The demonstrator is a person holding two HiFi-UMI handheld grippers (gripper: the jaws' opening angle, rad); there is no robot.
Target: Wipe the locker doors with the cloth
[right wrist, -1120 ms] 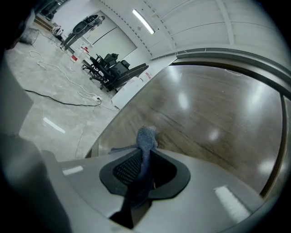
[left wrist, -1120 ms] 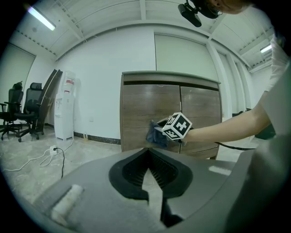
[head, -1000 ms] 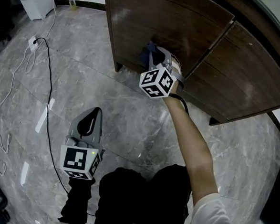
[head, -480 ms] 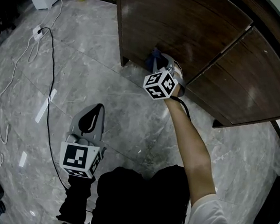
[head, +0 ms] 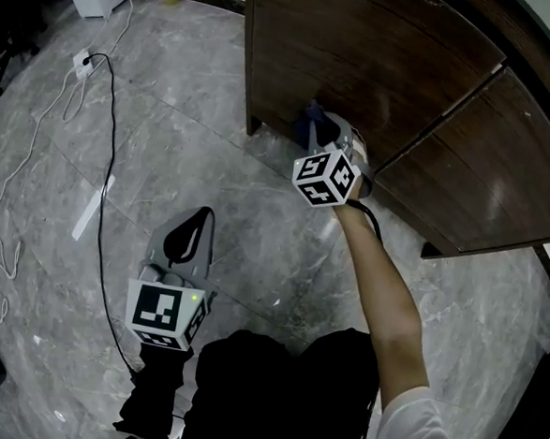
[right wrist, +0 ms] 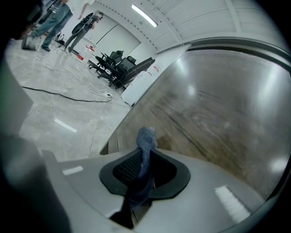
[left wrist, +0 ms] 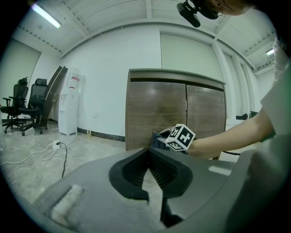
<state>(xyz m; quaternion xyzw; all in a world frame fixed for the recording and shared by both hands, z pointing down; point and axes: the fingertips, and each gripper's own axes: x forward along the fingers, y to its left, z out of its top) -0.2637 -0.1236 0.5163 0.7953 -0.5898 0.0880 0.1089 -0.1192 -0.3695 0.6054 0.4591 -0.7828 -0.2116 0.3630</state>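
- Right gripper [head: 315, 130] sits at abt 1 o'clock in the head view, jaws clamped on the blue cloth [right wrist: 146, 136]. The cloth's free end pokes out past the tips.
- The cloth is pressed vs the left locker door [head: 362, 51], low down and just above its bottom edge.
- What's changed: over the last sec the right gripper has slid down the door a bit, so the cloth is closer to the bottom edge. Looks like the tail end of a downward stroke.
- Grip hasn't changed, same pinch on the cloth.
- Left gripper [head: 198, 220] hangs at 8 o'clock over the marble floor [head: 168, 141], jaws together w/ nothing in them, and has barely budged.
- For the task, imo the lower strip of that door is getting covered. The right door [head: 485, 172] at 2 o'clock prob still needs doing, can't tell from here.
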